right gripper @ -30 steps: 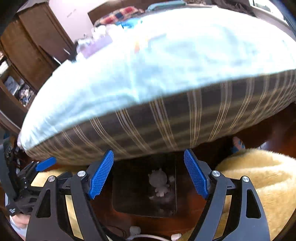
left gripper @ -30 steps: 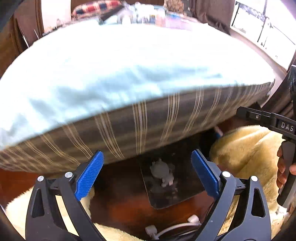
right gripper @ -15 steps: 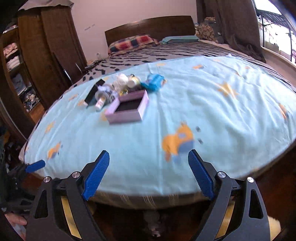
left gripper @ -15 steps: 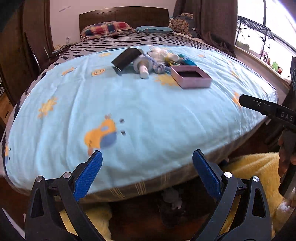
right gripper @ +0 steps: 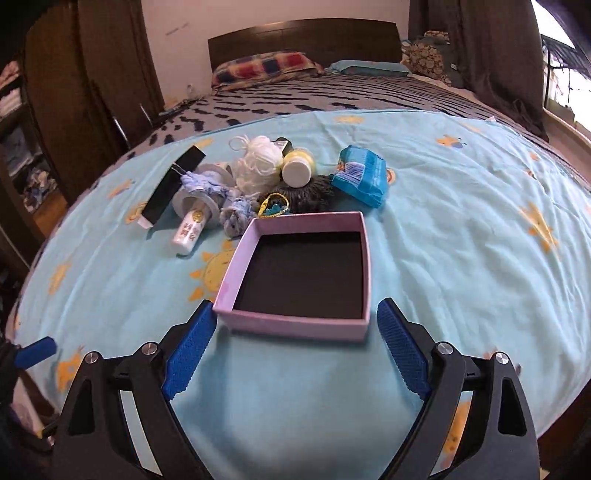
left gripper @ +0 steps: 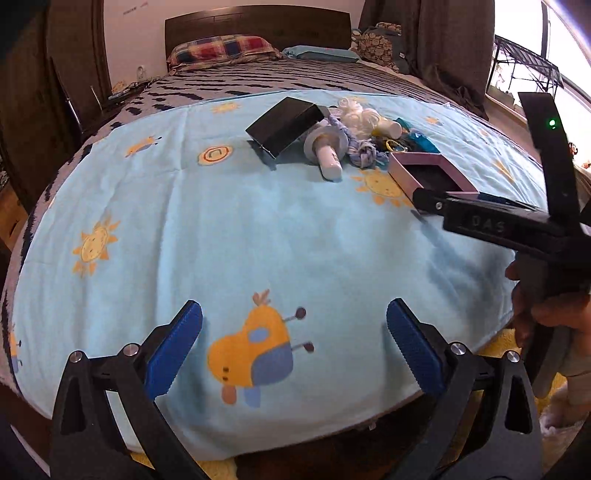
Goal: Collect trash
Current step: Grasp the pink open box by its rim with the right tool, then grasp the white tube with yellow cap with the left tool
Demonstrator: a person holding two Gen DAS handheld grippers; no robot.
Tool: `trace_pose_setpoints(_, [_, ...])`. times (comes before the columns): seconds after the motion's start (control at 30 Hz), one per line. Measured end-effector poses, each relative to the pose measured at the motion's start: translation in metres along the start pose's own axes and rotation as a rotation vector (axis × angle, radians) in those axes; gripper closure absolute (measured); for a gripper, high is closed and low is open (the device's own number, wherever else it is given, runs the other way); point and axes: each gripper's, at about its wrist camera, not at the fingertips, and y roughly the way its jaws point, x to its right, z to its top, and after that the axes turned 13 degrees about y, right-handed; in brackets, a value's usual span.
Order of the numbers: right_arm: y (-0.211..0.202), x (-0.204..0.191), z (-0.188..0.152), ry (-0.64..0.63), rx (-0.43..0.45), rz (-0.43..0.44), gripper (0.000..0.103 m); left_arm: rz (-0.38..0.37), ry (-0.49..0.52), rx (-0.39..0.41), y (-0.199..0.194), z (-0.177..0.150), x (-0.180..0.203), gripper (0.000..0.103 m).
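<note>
While trash pile [right gripper: 258,181] crowds mid-bed [right gripper: 461,258], pink box [right gripper: 299,273] sits just ahead of right hand-held gripper [right gripper: 295,354], jaws wide; left hand-held gripper [left gripper: 293,343] wide too.

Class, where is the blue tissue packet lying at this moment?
In the right wrist view, the blue tissue packet lies on the bedspread, right of the yellow jar, just beyond the pink box.

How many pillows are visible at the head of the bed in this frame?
2. A red-and-blue plaid pillow lies against the headboard on the left; a teal pillow lies to its right. More may be hidden behind the patterned bundle in the corner.
</note>
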Motion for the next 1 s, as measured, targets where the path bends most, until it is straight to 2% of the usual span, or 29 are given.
trace_pose_setpoints(0.2, [0.011, 0.003, 0.01, 0.003, -0.002, 0.004, 0.015, -0.004, 0.016, 0.004, 0.017, 0.021, -0.001, 0.008])
trace_pose_setpoints(0.23, [0.011, 0.005, 0.01, -0.002, 0.002, -0.001, 0.021, -0.006, 0.018, 0.003, 0.02, 0.023, -0.001, 0.008])
trace_pose_setpoints(0.27, [0.011, 0.008, 0.011, -0.005, 0.004, 0.0, 0.023, -0.007, 0.02, 0.004, 0.024, 0.027, -0.001, 0.008])
trace_pose_setpoints(0.5, [-0.002, 0.034, 0.014, 0.041, 0.022, 0.031, 0.023, -0.044, 0.006, 0.035, 0.048, 0.06, 0.001, 0.009])
trace_pose_setpoints(0.57, [-0.009, 0.041, 0.013, 0.046, 0.028, 0.029, 0.023, -0.069, -0.01, 0.049, 0.056, 0.071, 0.001, 0.014])
trace_pose_setpoints(0.67, [-0.017, 0.05, 0.008, 0.048, 0.029, 0.032, 0.023, -0.107, -0.045, 0.06, 0.069, 0.085, 0.001, 0.031])
trace_pose_setpoints(0.73, [-0.023, 0.054, 0.005, 0.049, 0.028, 0.037, 0.023, -0.098, -0.055, 0.055, 0.078, 0.093, -0.001, 0.044])
trace_pose_setpoints(0.83, [-0.032, 0.063, -0.001, 0.063, 0.034, 0.052, 0.023, -0.073, -0.047, 0.038, 0.09, 0.101, -0.002, 0.055])
trace_pose_setpoints(1.0, [-0.042, 0.072, -0.005, 0.074, 0.034, 0.061, 0.023, -0.061, -0.032, 0.033, 0.098, 0.109, -0.003, 0.058])
